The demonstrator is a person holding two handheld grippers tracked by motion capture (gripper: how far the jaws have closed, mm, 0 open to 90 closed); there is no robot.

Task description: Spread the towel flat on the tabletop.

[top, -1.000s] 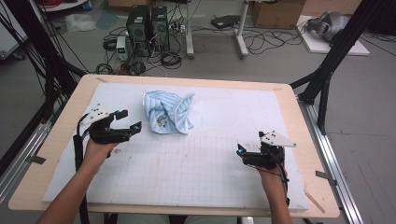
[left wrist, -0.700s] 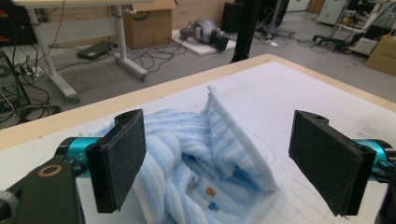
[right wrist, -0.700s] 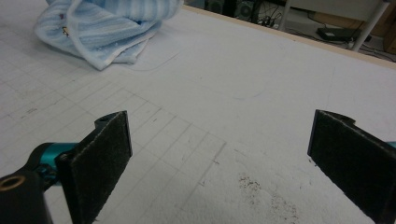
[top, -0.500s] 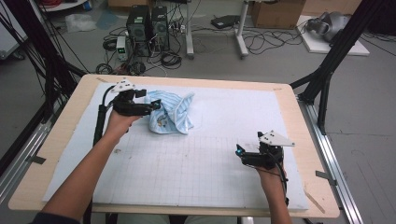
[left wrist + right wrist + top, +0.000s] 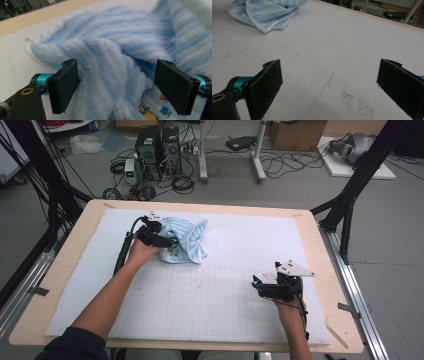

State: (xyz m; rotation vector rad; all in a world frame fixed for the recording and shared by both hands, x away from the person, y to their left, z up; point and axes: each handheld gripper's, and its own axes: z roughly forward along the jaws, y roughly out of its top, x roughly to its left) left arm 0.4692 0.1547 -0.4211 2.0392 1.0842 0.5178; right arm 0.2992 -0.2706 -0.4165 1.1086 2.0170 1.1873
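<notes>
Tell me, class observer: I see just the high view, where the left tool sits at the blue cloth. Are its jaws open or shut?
Observer: Open. In the left gripper view the left tool has its jaws wide apart, with a fold of the cloth between them.
Operator: Any print on that cloth?
Observer: Yes, small coloured figures show on a pale patch near the right jaw.
Operator: And the right tool?
Observer: The right tool is open too, over bare mat with a dark speckled smudge ahead of it.

Left gripper (image 5: 167,240) at crumpled blue towel (image 5: 187,240); right gripper (image 5: 260,287) well apart.
</notes>
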